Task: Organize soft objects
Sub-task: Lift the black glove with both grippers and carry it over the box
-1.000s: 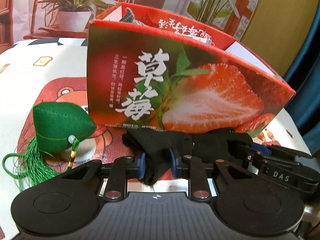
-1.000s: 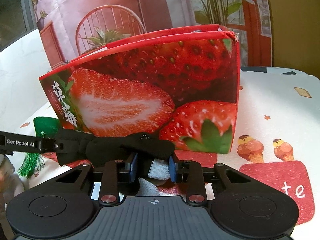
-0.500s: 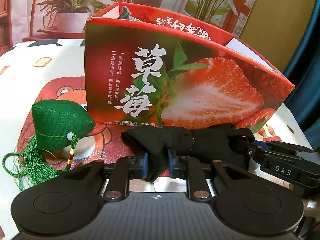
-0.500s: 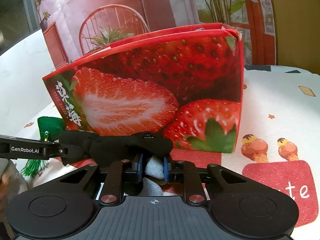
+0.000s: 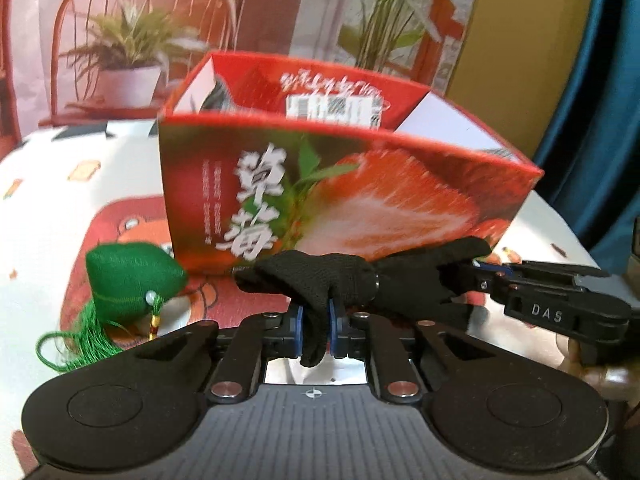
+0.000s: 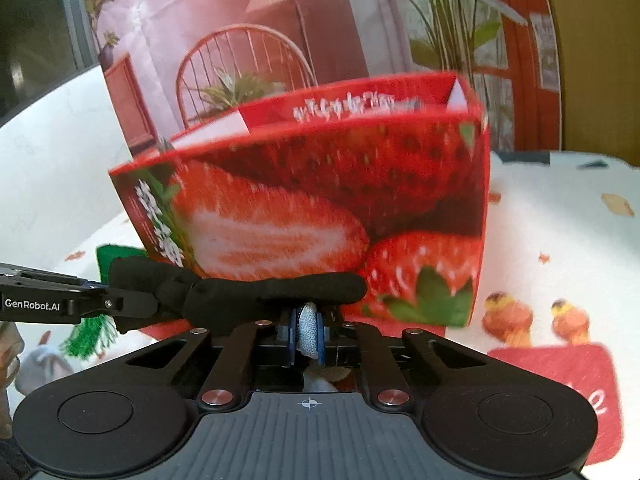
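both claws pinch one black sock (image 5: 360, 276): left claw (image 5: 315, 330) at one end, right claw (image 6: 308, 334) at the other. held taut, it should clear the strawberry box (image 5: 340, 184) rim.

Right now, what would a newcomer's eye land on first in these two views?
The big red strawberry box, open-topped, fills the middle of the cartoon-print tablecloth. In front of it a black knit glove is stretched between the left gripper and right gripper, both clamped on it. A green tasselled pouch lies left of the box.
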### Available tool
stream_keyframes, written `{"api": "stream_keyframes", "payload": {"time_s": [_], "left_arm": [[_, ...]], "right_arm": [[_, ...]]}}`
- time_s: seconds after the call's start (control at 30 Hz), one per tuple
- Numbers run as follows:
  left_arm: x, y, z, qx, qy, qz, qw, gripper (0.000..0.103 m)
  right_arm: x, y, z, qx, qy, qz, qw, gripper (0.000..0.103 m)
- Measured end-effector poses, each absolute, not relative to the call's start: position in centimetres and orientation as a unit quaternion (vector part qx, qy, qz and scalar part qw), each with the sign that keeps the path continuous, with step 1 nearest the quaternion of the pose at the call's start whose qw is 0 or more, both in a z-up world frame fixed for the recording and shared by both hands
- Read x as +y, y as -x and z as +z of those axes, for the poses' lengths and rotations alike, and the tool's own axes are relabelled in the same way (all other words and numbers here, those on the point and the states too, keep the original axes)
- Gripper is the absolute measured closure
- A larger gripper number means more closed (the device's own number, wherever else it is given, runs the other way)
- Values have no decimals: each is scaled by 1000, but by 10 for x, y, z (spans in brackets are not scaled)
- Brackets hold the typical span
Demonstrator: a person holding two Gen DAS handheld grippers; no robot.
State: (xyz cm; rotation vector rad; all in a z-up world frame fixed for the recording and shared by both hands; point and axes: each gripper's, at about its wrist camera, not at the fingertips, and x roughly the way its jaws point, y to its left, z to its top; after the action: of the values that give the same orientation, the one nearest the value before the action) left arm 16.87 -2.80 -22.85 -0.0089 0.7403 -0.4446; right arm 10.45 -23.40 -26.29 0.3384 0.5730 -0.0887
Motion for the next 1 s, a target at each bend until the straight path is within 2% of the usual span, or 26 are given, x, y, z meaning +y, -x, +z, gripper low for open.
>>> {"api": "stream_keyframes", "payload": {"time_s": [0.63,1.0], "left_arm": [[-31,-152,-133,271,32,-246,930,90],[-39,-187,-113,254,27,-241,936,90]], "right_arm": [[-250,-88,-142,219,-151,-27,964,94],[-268,-133,-112,230,-146,-29,962,94]]}}
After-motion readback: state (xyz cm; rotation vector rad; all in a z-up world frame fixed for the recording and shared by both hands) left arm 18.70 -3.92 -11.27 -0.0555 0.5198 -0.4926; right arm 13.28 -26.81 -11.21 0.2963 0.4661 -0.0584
